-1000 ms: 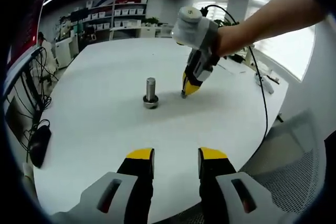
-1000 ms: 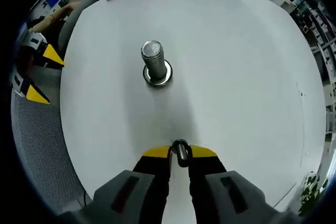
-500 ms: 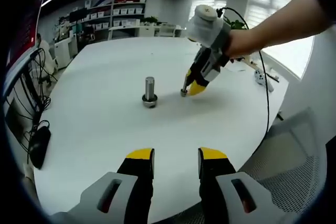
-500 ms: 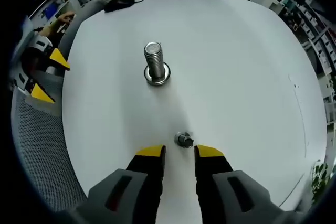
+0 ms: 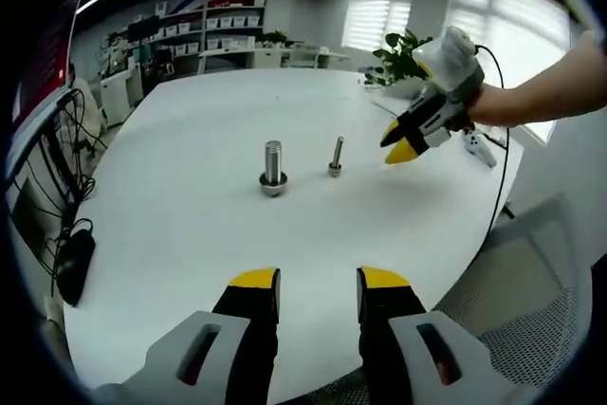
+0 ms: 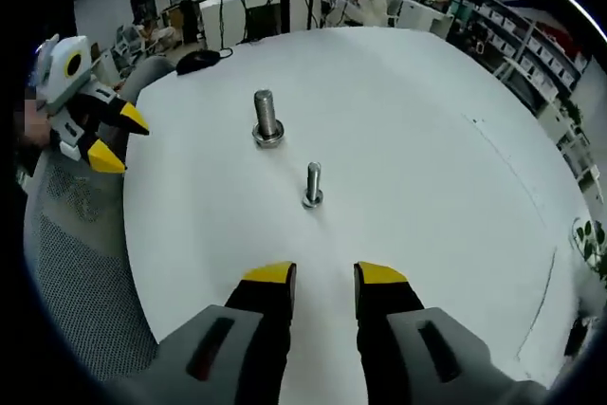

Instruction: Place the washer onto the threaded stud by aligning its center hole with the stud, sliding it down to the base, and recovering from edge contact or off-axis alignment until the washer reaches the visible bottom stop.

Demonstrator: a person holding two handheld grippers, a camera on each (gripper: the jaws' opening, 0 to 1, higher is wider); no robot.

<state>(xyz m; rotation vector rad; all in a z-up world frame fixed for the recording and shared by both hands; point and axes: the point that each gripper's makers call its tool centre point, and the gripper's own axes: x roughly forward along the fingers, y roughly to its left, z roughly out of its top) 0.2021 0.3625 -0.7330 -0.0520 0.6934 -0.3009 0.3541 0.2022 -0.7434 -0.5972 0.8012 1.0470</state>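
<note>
A thick threaded stud point(image 5: 273, 165) stands upright mid-table with a wider metal ring at its foot; I cannot tell if that ring is a washer. A thinner bolt point(image 5: 336, 156) stands on its head just to its right. In the right gripper view the stud point(image 6: 266, 119) is farther off and the thin bolt point(image 6: 312, 185) nearer. My right gripper point(image 6: 321, 277) is open and empty, well back from the bolt, and hangs above the table's right side point(image 5: 399, 145). My left gripper point(image 5: 313, 289) is open and empty over the table's near edge, and shows at that view's left point(image 6: 116, 137).
The round white table point(image 5: 190, 234) carries a black mouse point(image 5: 72, 261) and cables at its left edge. A mesh chair point(image 5: 526, 324) stands near the right edge. Shelves, desks and a plant point(image 5: 403, 49) are far behind. A person's arm point(image 5: 541, 97) holds the right gripper.
The right gripper opened, left the thin bolt standing upright on the table, and drew back up and to the right. The left gripper stayed put.
</note>
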